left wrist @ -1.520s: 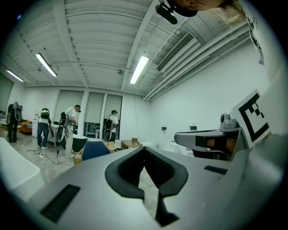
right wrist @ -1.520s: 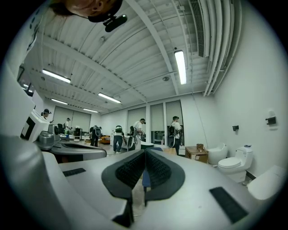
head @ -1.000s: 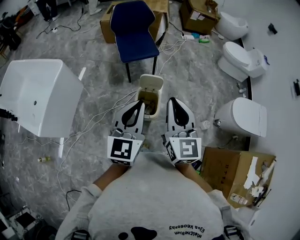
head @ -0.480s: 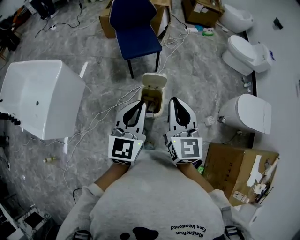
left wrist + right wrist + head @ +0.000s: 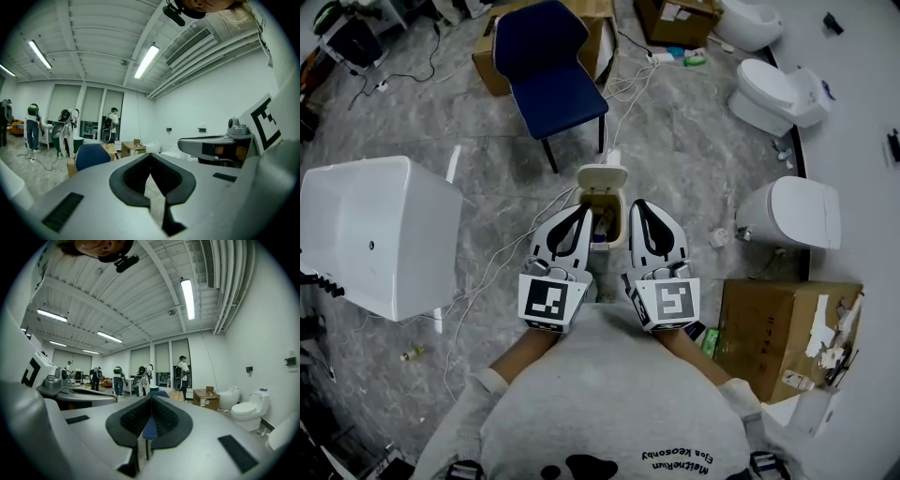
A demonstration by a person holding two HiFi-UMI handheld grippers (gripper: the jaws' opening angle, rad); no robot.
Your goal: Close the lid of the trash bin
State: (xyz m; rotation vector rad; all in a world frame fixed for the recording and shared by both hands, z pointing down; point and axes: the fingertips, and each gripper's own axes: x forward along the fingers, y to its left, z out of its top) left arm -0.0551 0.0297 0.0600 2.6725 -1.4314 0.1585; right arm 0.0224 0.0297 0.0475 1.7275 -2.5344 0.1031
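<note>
A grey marbled floor (image 5: 694, 159) strewn with white cables (image 5: 492, 272) fills the head view. The only legible marks are the black-and-white square markers on each gripper's cube. A line of small print on the person's grey sweatshirt (image 5: 609, 403) appears upside down and cannot be read with certainty.

A blue chair (image 5: 548, 61) stands beyond the bin, with cardboard boxes (image 5: 502, 47) behind it. Another cardboard box (image 5: 773, 333) sits near the floor's right edge, where white toilets (image 5: 773, 89) are lined up. A large white tub (image 5: 370, 234) lies toward the left edge.

The small cream trash bin (image 5: 614, 230) stands mid-floor with its lid (image 5: 602, 176) raised upright at the far side and rubbish visible inside. The left gripper (image 5: 584, 208) and right gripper (image 5: 636, 204) are held side by side, their tips flanking the bin's near rim. It cannot be told whether they touch it. Each gripper's jaws are pressed together with nothing between them.
</note>
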